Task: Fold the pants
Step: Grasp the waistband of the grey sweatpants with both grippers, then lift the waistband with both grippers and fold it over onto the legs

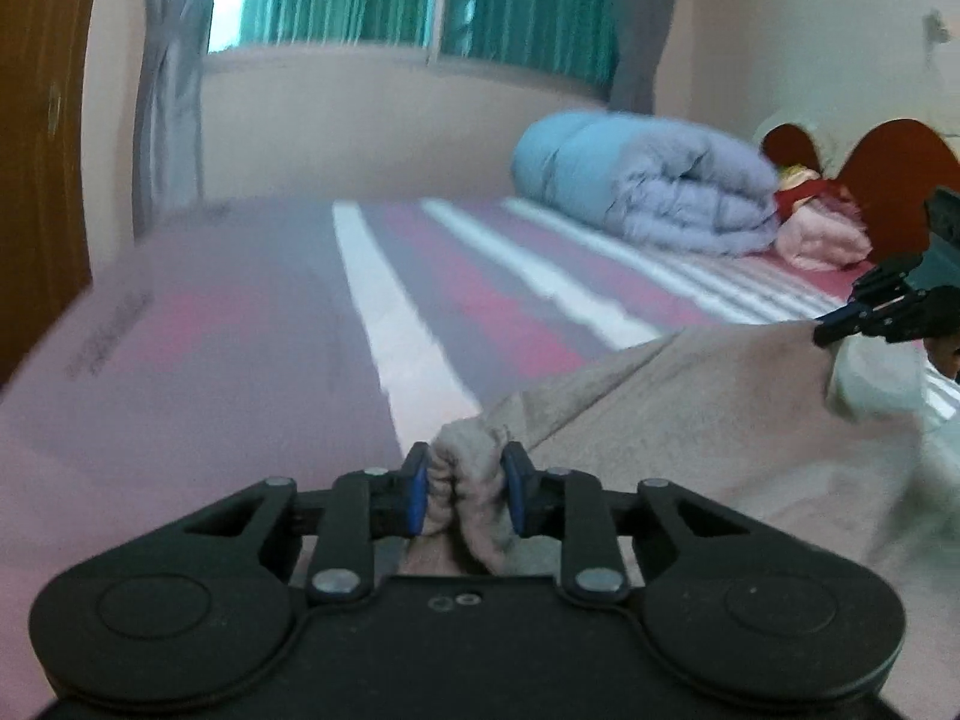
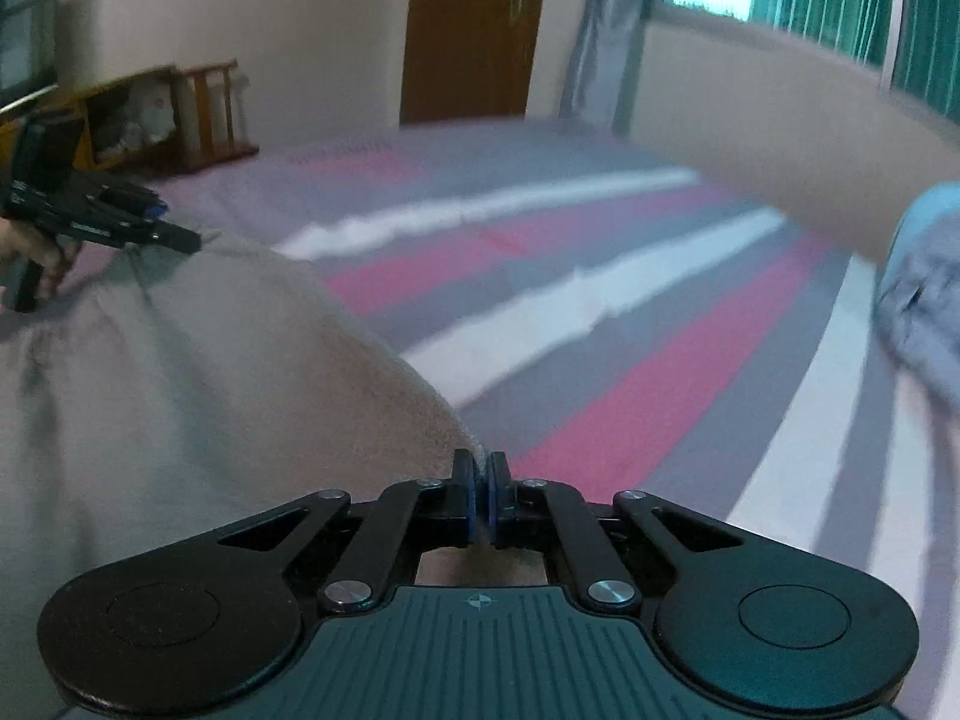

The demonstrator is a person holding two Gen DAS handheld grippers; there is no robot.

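In the left wrist view, the left tool (image 1: 467, 492) sits at the bottom centre of the frame, and its blue pads (image 1: 418, 495) are clamped on a bunched fold of the beige pants (image 1: 720, 420). The cloth spreads from there to the right side of the frame, lifted off the striped bed (image 1: 300, 312). At the right edge, the right tool (image 1: 831, 333) pinches another corner of the same pants.

In the right wrist view, the right tool (image 2: 481, 495) is at the bottom centre, with its jaws pressed together on a thin edge of the pants (image 2: 180, 372). The cloth fills the lower left of this frame. At the left edge, a hand (image 2: 36, 249) holds the left tool (image 2: 189, 240), whose tip grips the far corner of the pants.

A rolled blue blanket (image 1: 648, 186) lies on the bed at the upper right of the left wrist view, beside a pink cloth (image 1: 822, 240). A brown door (image 2: 474, 30) stands at the top centre of the right wrist view. Both pictures are somewhat blurred.
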